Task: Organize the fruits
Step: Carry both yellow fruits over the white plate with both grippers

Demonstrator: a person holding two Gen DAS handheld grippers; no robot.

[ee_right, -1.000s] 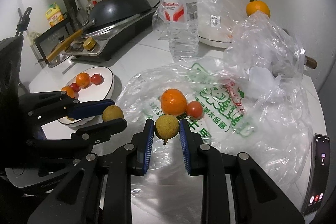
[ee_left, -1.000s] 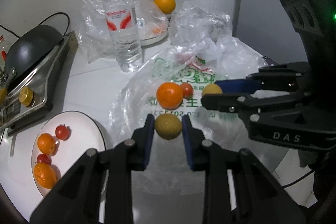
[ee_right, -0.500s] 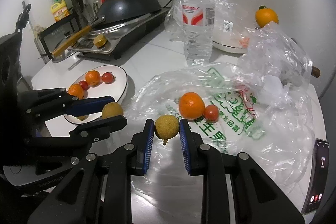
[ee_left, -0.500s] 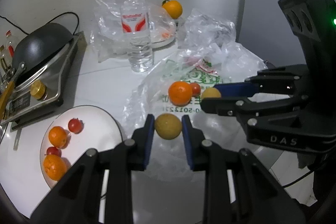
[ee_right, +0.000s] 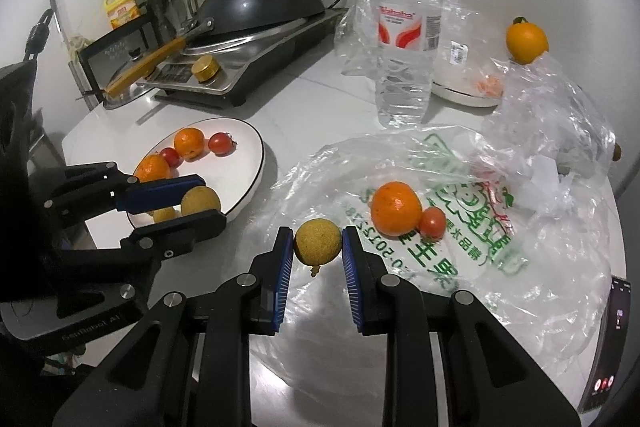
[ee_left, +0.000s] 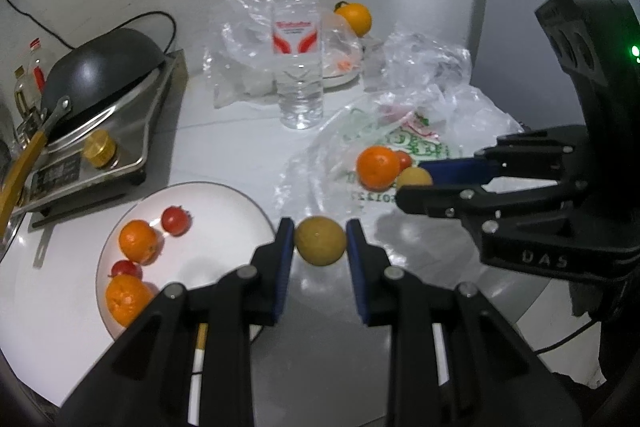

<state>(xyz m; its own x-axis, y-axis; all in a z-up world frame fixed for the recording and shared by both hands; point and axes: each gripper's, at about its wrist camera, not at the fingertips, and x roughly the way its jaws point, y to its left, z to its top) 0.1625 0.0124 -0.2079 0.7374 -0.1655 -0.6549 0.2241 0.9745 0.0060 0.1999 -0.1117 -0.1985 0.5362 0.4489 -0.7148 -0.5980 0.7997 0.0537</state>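
Hand-held gripper [ee_left: 320, 241], yellow fruit [ee_left: 320, 241] now nearer plate [ee_left: 224, 211]

The left gripper [ee_left: 320, 241] clamps a yellow-green fruit [ee_left: 320, 241] between its blue-padded fingers [ee_left: 283, 259], just right of a white plate [ee_left: 224, 211] holding two oranges and two cherry tomatoes. To the right, the right gripper [ee_left: 416, 183] pinches a second yellowish fruit [ee_left: 414, 177] beside an orange [ee_left: 377, 167] on a plastic bag [ee_left: 400, 139]. A water bottle [ee_left: 298, 51] stands farther back on the surface [ee_left: 228, 147].
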